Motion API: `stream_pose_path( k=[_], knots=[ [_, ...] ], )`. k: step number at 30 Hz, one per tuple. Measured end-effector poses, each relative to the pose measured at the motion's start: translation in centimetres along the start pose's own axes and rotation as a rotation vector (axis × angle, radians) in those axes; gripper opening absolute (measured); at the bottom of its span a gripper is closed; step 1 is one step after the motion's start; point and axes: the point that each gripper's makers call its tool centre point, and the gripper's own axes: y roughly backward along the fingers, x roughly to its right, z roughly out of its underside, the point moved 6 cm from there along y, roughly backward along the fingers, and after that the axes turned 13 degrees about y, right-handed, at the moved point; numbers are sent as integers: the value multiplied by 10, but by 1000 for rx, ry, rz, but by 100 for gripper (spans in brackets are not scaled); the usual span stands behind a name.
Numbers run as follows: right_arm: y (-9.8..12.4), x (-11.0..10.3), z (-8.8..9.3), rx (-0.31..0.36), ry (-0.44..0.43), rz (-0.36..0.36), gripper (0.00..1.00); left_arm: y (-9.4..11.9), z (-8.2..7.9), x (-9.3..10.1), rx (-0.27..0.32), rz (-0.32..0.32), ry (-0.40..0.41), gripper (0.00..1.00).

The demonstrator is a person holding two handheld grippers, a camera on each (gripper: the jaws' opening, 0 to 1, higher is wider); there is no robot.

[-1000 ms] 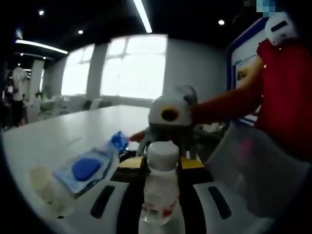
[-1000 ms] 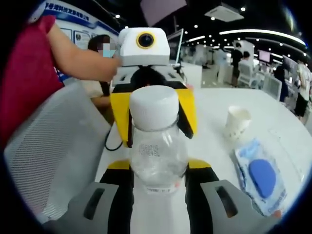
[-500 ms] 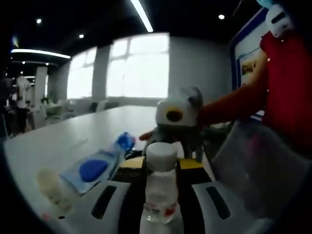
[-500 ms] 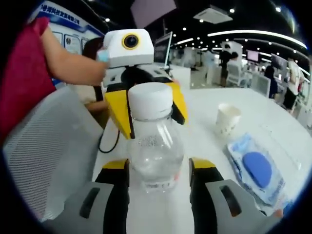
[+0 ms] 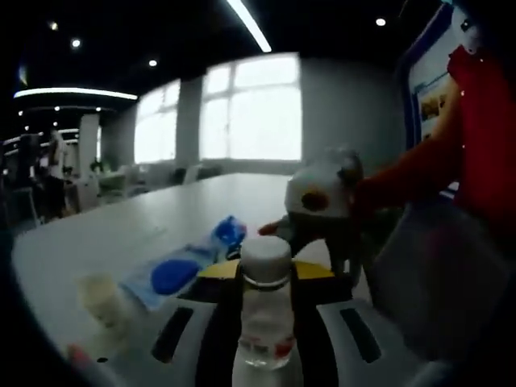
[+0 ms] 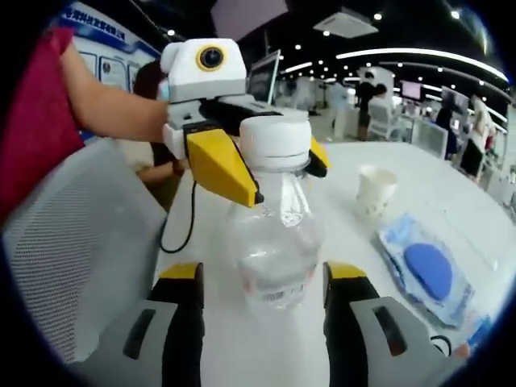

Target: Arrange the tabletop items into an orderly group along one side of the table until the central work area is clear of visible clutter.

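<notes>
- Right now the left gripper [image 6: 262, 165] is clamping its yellow jaws on the neck of the water bottle [image 6: 275, 230], just under the white cap [image 6: 276, 139].
- Meanwhile the right gripper [image 6: 266, 322] is standing released, its jaws spread on either side of the bottle's base without touching it.
- The bottle is standing upright on the white table [image 6: 451, 193].
- Beside it, a blue packet [image 6: 426, 270] is lying flat, and a paper cup [image 6: 377, 189] is sitting farther off.
- A person's arm [image 6: 113, 101] is reaching to the left gripper.
</notes>
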Motion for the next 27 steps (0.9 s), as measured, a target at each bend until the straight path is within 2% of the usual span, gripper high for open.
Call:
stream_pose_path(
  k=[5,6,7,11,14,16,18,19,21,22,24,26,27],
  knots=[
    [-4,8,-1,3,-11,58,60,1,-13,-2,30,-34,2,19],
    [-4,13,-3,19,-20,98,59,1,-16,-3,43,-44,9,19],
    [-4,13,-4,23,-28,101,60,2,-19,-4,51,-53,13,19],
    [-4,22,-12,52,-53,196,61,0,-32,-8,77,-128,9,19],
    [-4,33,-12,8,-67,351,61,-1,-38,-14,98,-201,42,19],
    [-2,39,-14,14,-130,466,62,-1,-42,-18,120,-249,68,19],
    [-3,40,-18,32,-170,505,62,-1,-42,-20,128,-284,78,19],
    [-2,41,-21,19,-123,548,63,-1,-43,-21,132,-309,84,19],
    [-5,38,-26,23,-95,560,65,0,-44,-22,149,-328,99,19],
    [-2,40,-26,2,-75,623,64,0,-44,-22,153,-340,108,19],
    [-7,38,-27,-15,-62,633,63,-1,-45,-21,156,-349,118,19],
    [-7,40,-25,-71,-1,692,61,-2,-44,-19,144,-362,125,19],
    [-10,39,-25,-70,-12,684,61,-2,-44,-19,146,-363,125,19]
  ],
)
